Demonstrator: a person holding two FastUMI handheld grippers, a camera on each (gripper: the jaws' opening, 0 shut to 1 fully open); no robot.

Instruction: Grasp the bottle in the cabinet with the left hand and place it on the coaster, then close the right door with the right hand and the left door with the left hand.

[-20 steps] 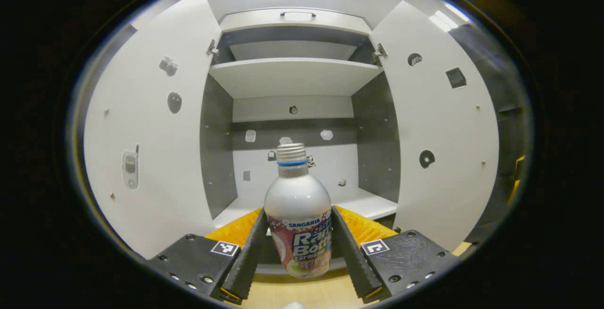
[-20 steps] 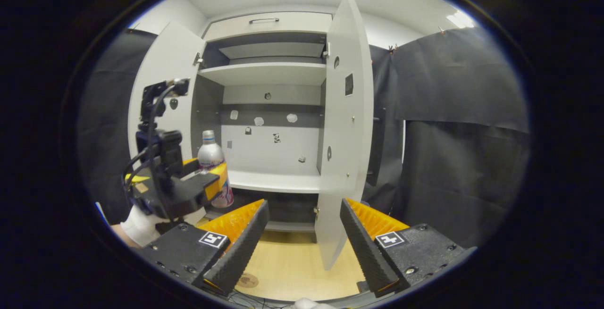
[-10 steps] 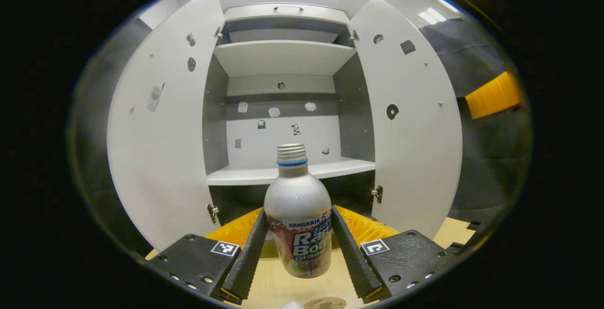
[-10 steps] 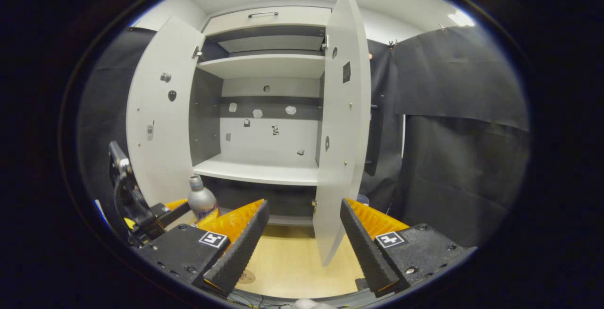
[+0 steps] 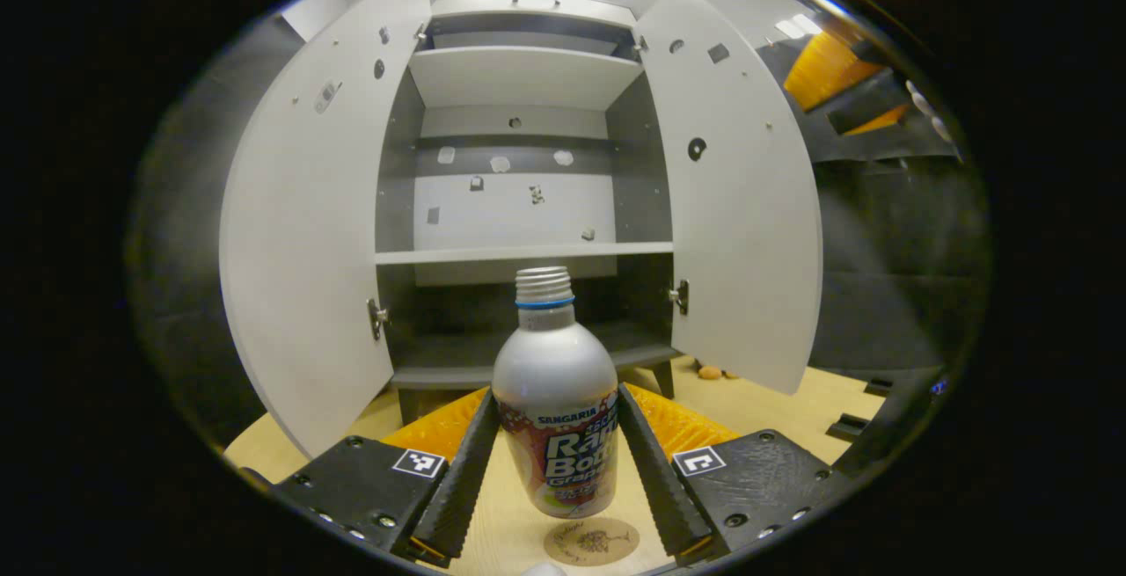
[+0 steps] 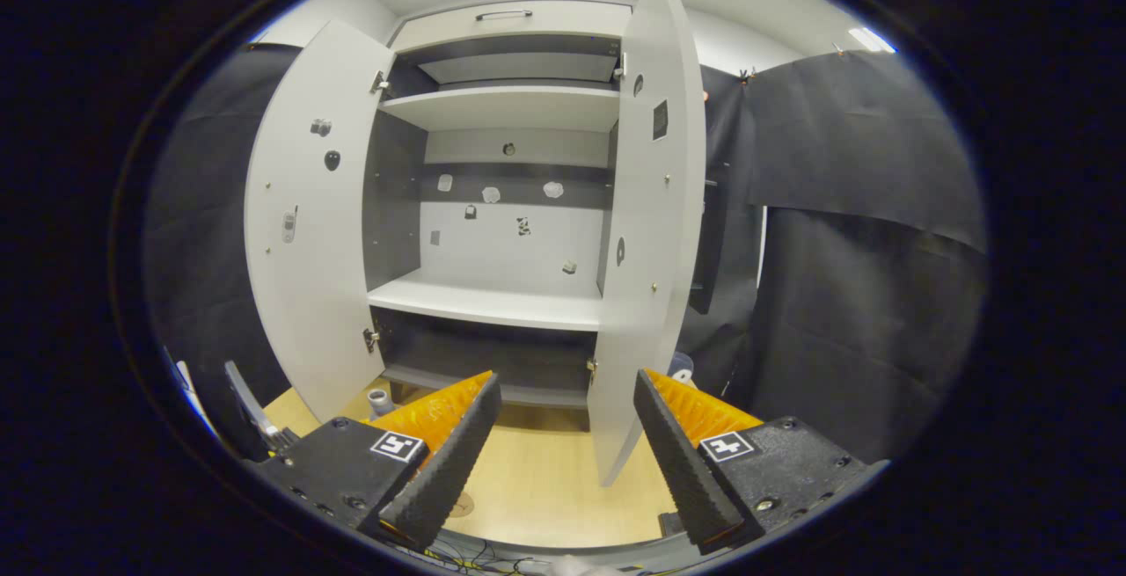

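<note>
Bottle [image 5: 554, 400] upright between the fingers of our left gripper [image 5: 556, 462], both pressing its labelled lower body from either side, so that gripper is clamped on it. In the left gripper view we see the silver shoulder and the screw cap with its blue ring standing above the fingers. Just below the bottle's base lies the round coaster [image 5: 590, 542] on the pale wooden floor [image 5: 774, 400], at the near edge of what we can see; whether the base touches it or hangs just above we cannot tell. Beyond the bottle stands the cabinet [image 5: 524, 75] with both doors swung wide: left door [image 5: 308, 233] and right door [image 5: 748, 207], and bare white shelves between them. Near the foot of the right door a few small brownish bits lie on the floor. In the right gripper view, our right gripper [image 6: 567, 444] hangs with its fingers spread and nothing between them, facing the cabinet [image 6: 501, 303]; the right door [image 6: 647, 233] stands nearly edge-on just beyond its fingers, not touched, and the left door [image 6: 308, 224] is open too. Low at the left of that view, the bottle's cap [image 6: 378, 400] peeks above a finger.
</note>
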